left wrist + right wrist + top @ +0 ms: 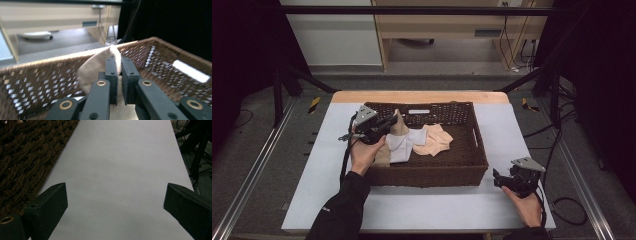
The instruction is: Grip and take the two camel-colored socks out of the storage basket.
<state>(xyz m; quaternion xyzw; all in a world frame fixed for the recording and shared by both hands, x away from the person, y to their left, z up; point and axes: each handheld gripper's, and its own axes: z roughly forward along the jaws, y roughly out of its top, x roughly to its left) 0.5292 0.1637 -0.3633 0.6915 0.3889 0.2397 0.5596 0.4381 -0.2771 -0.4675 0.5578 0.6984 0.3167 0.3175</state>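
Observation:
A dark woven basket (472, 152) stands on the white table and holds a tan cloth (400, 127), a white cloth (402, 146) and a peach cloth (438, 140). My left gripper (391, 120) is over the basket's left end, shut on the tan cloth, which rises in a peak from the pile. In the left gripper view the tan cloth (96, 67) is pinched between the two black fingers (111, 75), with the basket wall (37, 80) behind. My right gripper (498, 179) rests on the table to the right of the basket; in its own view the right gripper (115, 197) is wide open over bare table.
The table's bare white surface (432, 205) stretches in front of the basket and to both sides. The basket's side (25, 157) lies close to the left of my right gripper. A wooden cabinet (452, 25) and cables stand on the floor beyond the table.

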